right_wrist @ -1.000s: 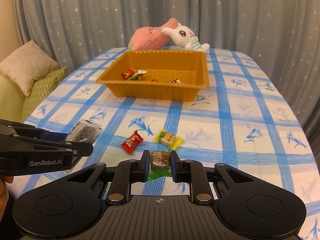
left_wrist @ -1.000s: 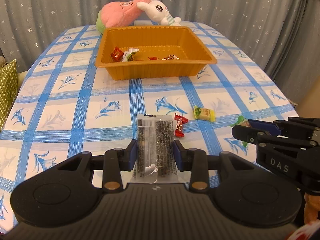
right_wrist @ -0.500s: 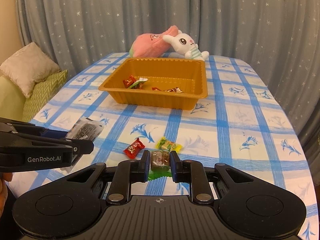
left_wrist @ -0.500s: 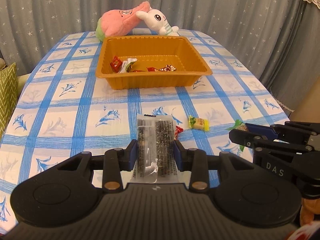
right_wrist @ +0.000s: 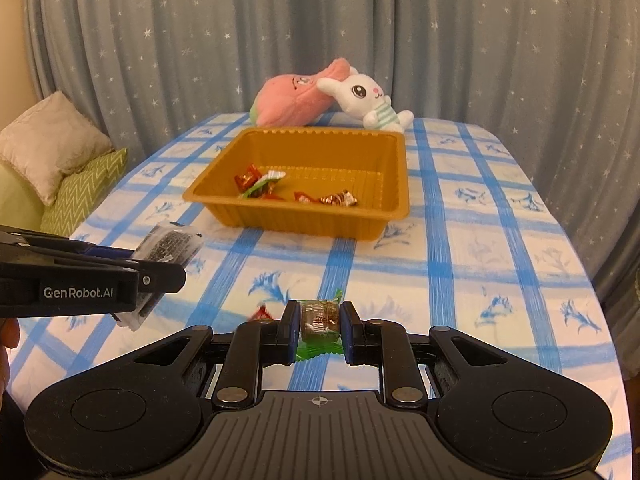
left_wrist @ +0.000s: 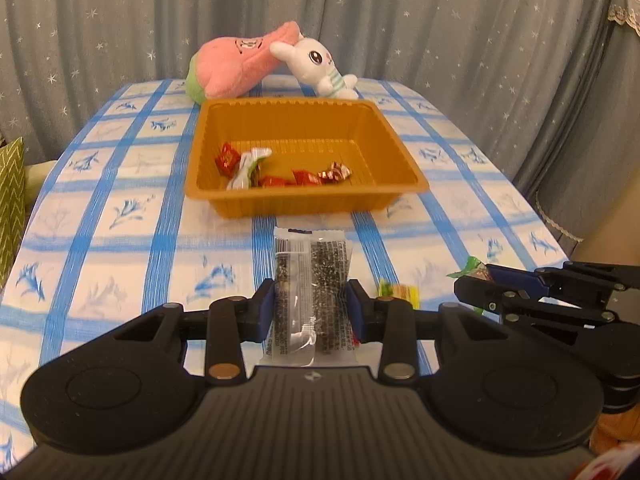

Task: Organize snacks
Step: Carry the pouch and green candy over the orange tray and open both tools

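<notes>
Two claws, each holding a snack above the table

The left gripper (left_wrist: 311,309) is squeezing a clear packet of dark snack (left_wrist: 311,280). The right gripper (right_wrist: 319,330) is closed tight on a brown candy with a green wrapper (right_wrist: 319,319). Farther away, in the middle of the blue checked tablecloth (right_wrist: 472,264), sits the orange tray (left_wrist: 400,152) with a few candies inside. A yellow candy (left_wrist: 400,293) lies on the cloth near the left claw, to its right.

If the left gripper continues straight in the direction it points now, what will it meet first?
Probably the near wall of the orange tray, which lies straight ahead of the left gripper and its seaweed packet. Only bare tablecloth shows between them; since the gripper tilts downward, it might touch the cloth first.
</notes>
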A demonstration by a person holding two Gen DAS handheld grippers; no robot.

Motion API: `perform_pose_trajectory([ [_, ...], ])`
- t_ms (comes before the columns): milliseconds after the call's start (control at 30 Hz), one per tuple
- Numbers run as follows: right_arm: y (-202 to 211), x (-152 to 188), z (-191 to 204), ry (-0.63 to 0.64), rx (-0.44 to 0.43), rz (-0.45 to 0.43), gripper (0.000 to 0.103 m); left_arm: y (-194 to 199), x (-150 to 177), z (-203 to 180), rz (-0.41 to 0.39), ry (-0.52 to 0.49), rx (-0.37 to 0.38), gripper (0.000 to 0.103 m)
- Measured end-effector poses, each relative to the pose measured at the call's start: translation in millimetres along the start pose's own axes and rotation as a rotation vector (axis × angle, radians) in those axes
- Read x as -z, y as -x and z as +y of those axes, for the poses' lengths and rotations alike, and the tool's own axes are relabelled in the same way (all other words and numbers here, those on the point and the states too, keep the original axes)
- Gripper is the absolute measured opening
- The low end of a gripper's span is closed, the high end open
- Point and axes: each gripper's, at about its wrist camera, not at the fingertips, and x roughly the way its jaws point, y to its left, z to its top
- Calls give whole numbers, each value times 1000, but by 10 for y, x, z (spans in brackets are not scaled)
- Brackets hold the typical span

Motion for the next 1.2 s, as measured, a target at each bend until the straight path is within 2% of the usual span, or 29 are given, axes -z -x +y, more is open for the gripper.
perform_pose_trajectory([
  [367, -310, -588, -105, -20, -17, -38, 21, -239, -585, 166, -26, 37, 24, 34],
  [767, -868, -1317, -403, -99, -9, -20, 21, -692, -1175, 312, -25, 40, 30, 34],
  [967, -1135, -1457, -497, -127, -13, 11, 21, -904, -1366, 364, -23, 22, 26, 34],
  [1200, -1330, -1530, -546, -144, -15, 27, 21, -1092, -1419, 430, -5, 8, 19, 34],
])
